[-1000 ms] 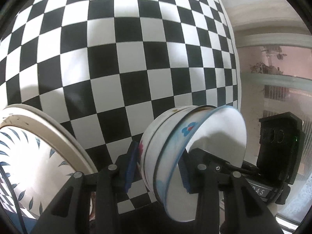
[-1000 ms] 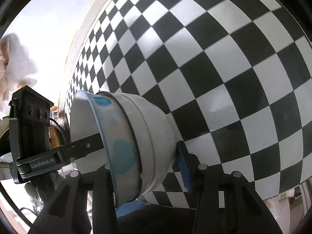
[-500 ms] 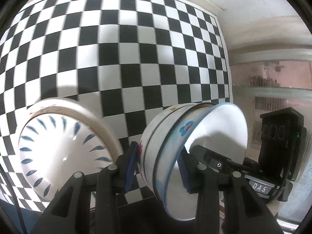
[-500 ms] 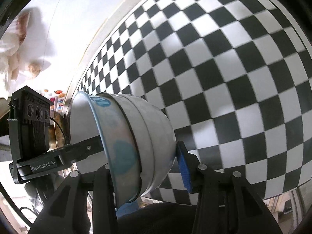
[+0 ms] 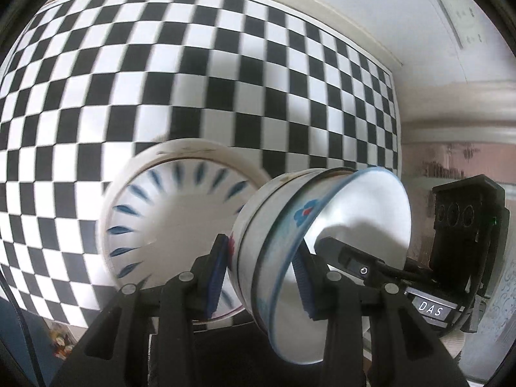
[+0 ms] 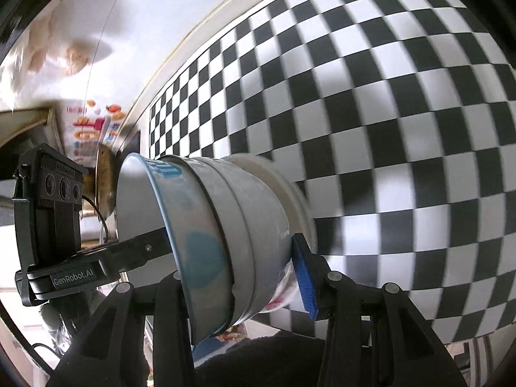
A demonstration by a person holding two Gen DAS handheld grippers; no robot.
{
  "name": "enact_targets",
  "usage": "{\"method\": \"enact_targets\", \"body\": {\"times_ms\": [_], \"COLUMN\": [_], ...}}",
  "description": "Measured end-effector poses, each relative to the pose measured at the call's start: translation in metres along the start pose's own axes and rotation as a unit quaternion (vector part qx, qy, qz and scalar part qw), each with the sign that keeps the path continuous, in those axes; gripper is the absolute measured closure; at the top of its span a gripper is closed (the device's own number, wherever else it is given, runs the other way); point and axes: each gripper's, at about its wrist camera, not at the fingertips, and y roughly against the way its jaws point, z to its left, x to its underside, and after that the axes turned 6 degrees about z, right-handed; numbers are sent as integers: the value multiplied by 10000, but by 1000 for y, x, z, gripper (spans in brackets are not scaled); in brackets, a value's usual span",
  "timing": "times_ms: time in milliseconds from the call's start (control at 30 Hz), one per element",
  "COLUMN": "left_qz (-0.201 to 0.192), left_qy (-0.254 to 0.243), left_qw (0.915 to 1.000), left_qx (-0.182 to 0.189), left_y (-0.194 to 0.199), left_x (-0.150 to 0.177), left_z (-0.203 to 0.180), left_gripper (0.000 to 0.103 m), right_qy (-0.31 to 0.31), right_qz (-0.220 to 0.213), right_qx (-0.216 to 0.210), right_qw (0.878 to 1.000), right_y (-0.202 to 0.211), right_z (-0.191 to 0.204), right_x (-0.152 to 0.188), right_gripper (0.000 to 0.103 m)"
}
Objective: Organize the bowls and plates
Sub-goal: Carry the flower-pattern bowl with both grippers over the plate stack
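Both grippers are shut on the same stack of nested bowls. In the left wrist view my left gripper point(image 5: 261, 274) clamps the rim of the bowl stack point(image 5: 277, 225), white with a blue rim and a blue flower. My right gripper's finger reaches inside the top bowl from the right. In the right wrist view my right gripper point(image 6: 245, 277) clamps the opposite rim of the bowl stack point(image 6: 238, 225), with my left gripper's finger inside it. A large white bowl with blue leaf marks point(image 5: 171, 216) stands on the checkered table just left of and behind the stack; its rim point(image 6: 290, 187) shows behind the stack.
The black and white checkered table point(image 5: 161, 80) fills most of both views. A white wall point(image 5: 419, 16) runs along its far edge. A brown round object point(image 6: 104, 183) and colourful stickers point(image 6: 93, 122) show at the left of the right wrist view.
Both grippers have lifted and drawn back with the bowl stack. The leaf-marked bowl has shifted from the far left edge of the left view towards the middle, close beside the stack.
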Motion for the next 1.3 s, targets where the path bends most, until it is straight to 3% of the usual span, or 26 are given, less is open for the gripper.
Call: {"method": "enact_targets", "body": {"times_ms": [467,1300], "left_qz": [34,218], "left_qy": [619,791], "left_qw": [9981,9966], "left_qx": [35,33], "left_y": [-4,-31], "left_x": [13,5], "left_z": [63,77], "left_gripper": [68,66], "right_qy": [323,361], "right_qz": [488,711], "right_qx": [120,337], "right_qw": [9982,9962], "right_y": [-68,-102], "right_z": [37,39], "right_x": [-3,-13], "right_gripper": [58,58]}}
